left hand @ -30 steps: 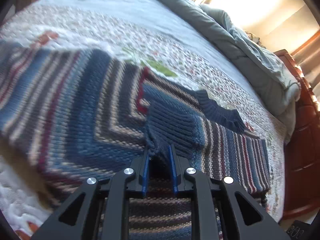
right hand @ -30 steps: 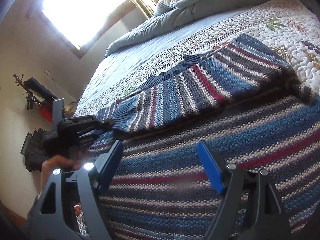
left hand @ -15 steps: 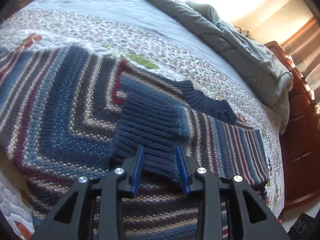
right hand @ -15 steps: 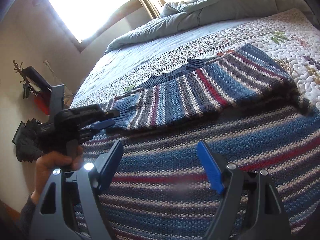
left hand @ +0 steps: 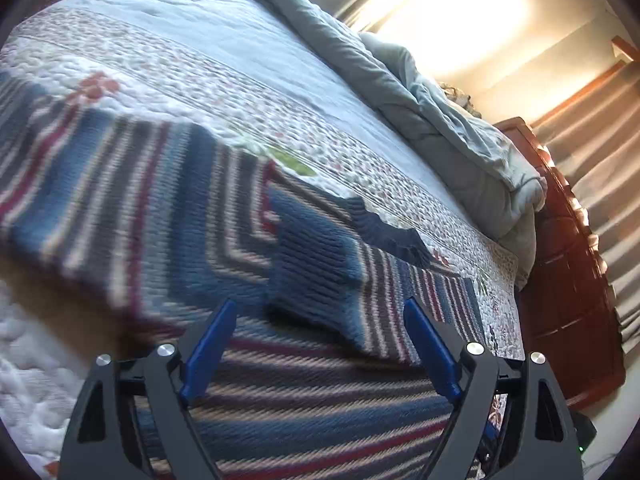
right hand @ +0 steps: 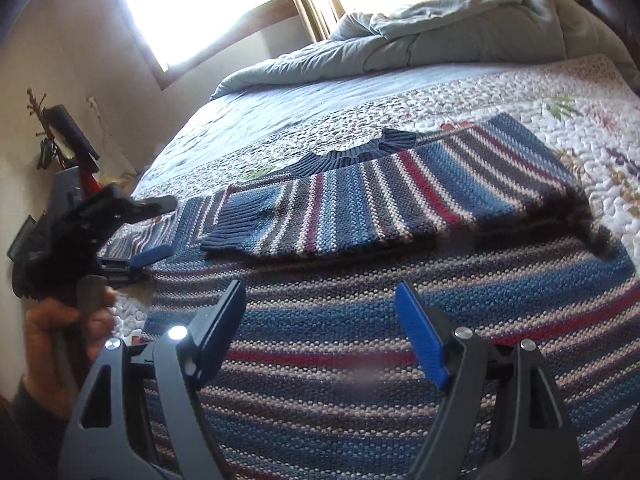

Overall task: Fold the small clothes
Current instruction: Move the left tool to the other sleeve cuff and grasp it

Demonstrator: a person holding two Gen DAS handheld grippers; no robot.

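No text, label, brand, number or sign can be read in either wrist view. The blue, red and cream striped knitted sweater [right hand: 400, 208] shows only its stripes, and the white quilted bedspread with a floral print [left hand: 224, 92] carries only flowers and leaves. The small dark object hanging on the cream wall [right hand: 66, 136] may bear a mark, but it is too small and backlit to tell.

Motion-blurred across the striped sweater [left hand: 132, 216] in the left wrist view, stripes smeared left of its ribbed cuff [left hand: 308, 272]. Cut off by the lower edge below that cuff. Too small and dark to identify: wall clutter [right hand: 60, 140] left of the sweater.
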